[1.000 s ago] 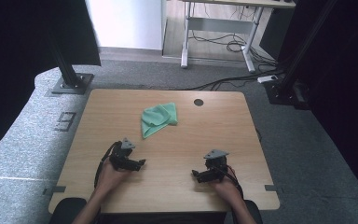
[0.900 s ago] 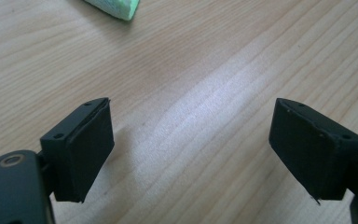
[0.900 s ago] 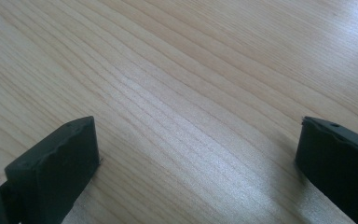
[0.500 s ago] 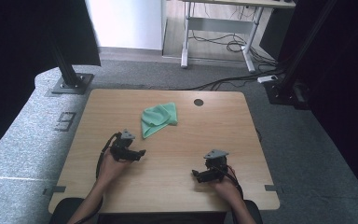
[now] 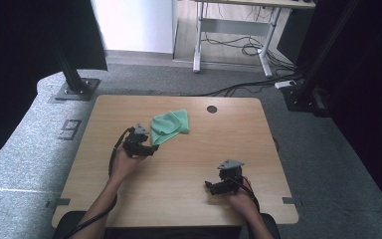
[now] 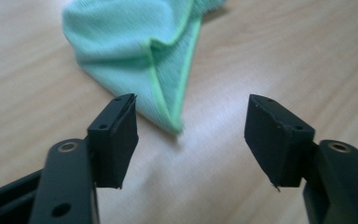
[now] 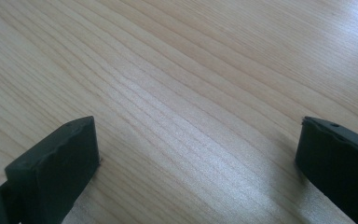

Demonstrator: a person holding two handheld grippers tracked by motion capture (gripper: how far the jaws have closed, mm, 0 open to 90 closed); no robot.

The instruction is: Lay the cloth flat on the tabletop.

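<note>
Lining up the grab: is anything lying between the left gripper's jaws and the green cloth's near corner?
Only bare wooden table. In the left gripper view, the green cloth's pointed corner lies just ahead of the left gripper, whose jaws have been closing, nothing between them yet.

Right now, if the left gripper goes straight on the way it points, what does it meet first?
Most likely the near corner of the green cloth, just ahead of the left gripper, whose jaws have been closing, nothing between them.

The microfibre cloth (image 5: 169,127) is mint green with a fine woven texture, edged in a brighter lime-green hem. The table (image 5: 129,107) is pale beech-coloured wood with long, darker grain lines and one round black grommet (image 5: 212,109). Both the left gripper (image 6: 191,135) and the right gripper (image 7: 198,154) are matt black, each topped in the high view by a grey plate.
</note>
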